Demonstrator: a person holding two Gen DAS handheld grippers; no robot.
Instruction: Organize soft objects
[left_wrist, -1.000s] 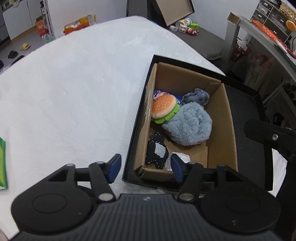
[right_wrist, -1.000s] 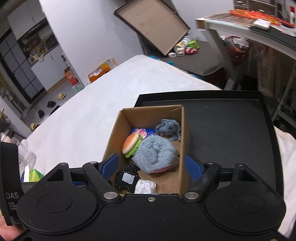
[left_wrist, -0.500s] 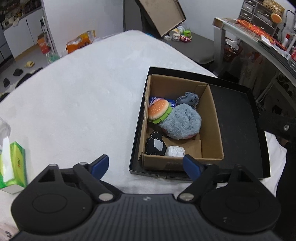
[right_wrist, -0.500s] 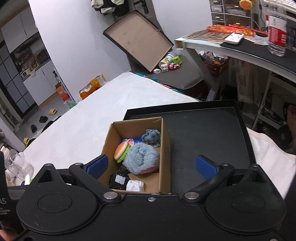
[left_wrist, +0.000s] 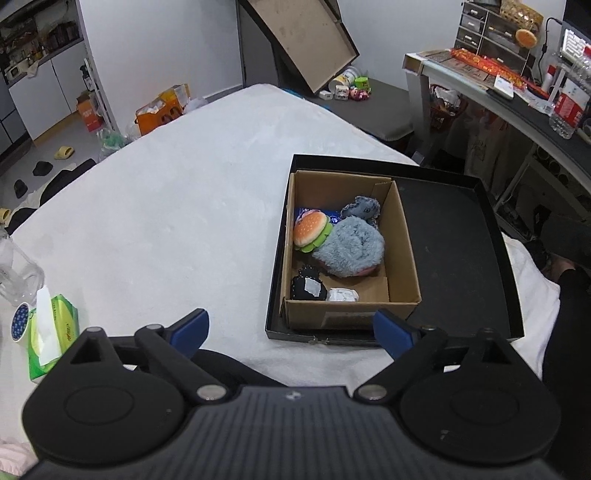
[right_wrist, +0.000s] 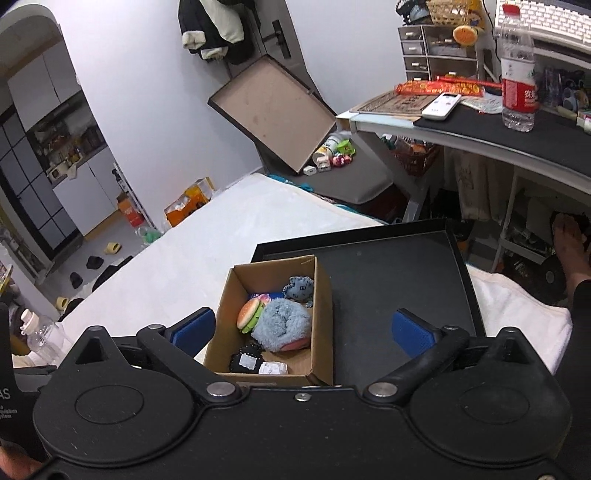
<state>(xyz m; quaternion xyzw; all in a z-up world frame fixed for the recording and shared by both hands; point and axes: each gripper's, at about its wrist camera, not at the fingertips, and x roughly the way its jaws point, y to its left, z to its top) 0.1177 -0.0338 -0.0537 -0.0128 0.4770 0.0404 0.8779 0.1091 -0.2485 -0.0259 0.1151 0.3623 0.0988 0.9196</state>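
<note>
Looking down at a cardboard box (left_wrist: 400, 254) sitting in the left part of a shallow black tray (left_wrist: 458, 236), all of it resting on a white bed (left_wrist: 155, 206). Box's long axis running away from the cameras, open top facing up.

Packed inside: a fluffy blue-grey plush (left_wrist: 351, 251) filling the middle, with a bit of pink peeking out underneath. Leaning against its left side, a burger plush (left_wrist: 310, 230) tipped on edge, bun facing the left wall. Tucked in the far corner, a small grey knitted toy (left_wrist: 360, 208), just behind the fluffy one. Lying at the near end, a black spiky thing with a grey patch (left_wrist: 308, 288) and, just beside it, a little white wad (left_wrist: 343, 295). Also something blue and flat (left_wrist: 334, 218) poking out under the burger, hard to say what.

Left claw (left_wrist: 291, 330) hanging over the near edge of the tray, jaws just been opening, standing wide apart with nothing between them. Right claw (right_wrist: 301, 330) same deal, spread wide and gripping nothing, box only showing behind the gap.

Sitting off on the left side of the bed: a green tissue pack (left_wrist: 55, 336) and a clear bottle (left_wrist: 18, 273).
</note>
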